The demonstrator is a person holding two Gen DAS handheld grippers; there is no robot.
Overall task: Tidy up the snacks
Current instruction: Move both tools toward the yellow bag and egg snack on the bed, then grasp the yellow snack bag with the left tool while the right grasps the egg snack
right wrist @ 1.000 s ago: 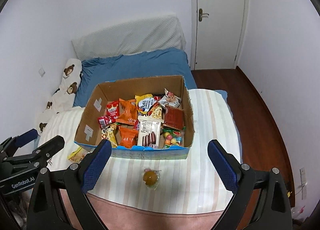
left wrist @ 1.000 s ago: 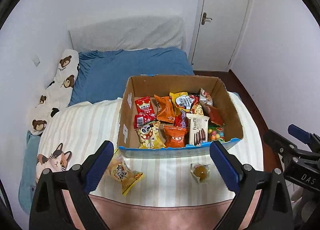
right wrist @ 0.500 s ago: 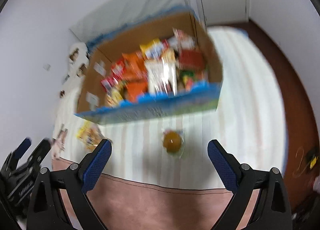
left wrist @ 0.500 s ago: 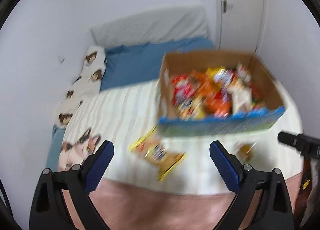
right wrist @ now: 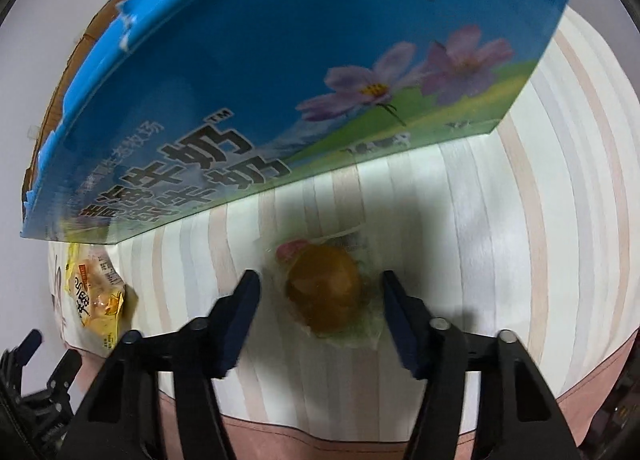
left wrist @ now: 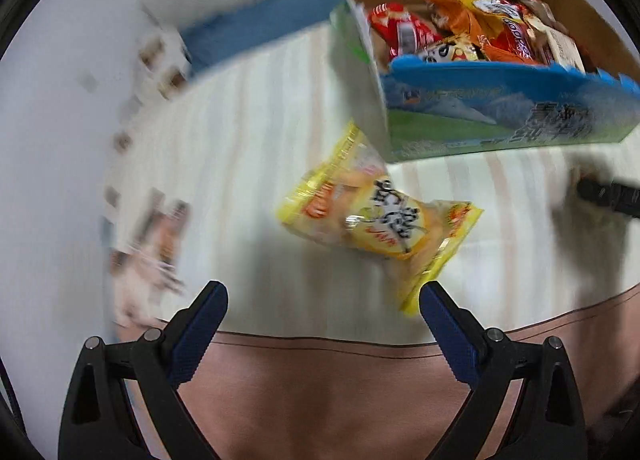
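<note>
the left wrist view was the only one that looked down into the box (left wrist: 472,108): it was packed with snack packs, a red one (left wrist: 400,30), orange ones (left wrist: 452,16) and a yellow one (left wrist: 482,2) among them, the rest too jumbled to tell apart. the right wrist view only got the box's blue printed front (right wrist: 304,72) with purple flowers and big characters, nothing of the inside. it was also the only view with the small clear-wrapped round orange snack (right wrist: 326,296).

everything sat on a striped bed (left wrist: 248,148), with a pink edge nearest the cameras. a yellow bag (left wrist: 380,216) lay on the bed just beside the box's near left corner, one end tucked against that corner. the right view caught the same bag (right wrist: 98,292) off to its left, near the bed's edge.

left gripper (left wrist: 320,316) had its fingers spread wide and gripped nothing, and the bag's near corner sat just by the right finger (left wrist: 448,324); couldn't tell if they touched. right gripper (right wrist: 320,304) was spread wide too, fingers on either side of the orange snack, not closed on it; whether a finger (right wrist: 240,316) touched the wrapper i couldn't tell.
</note>
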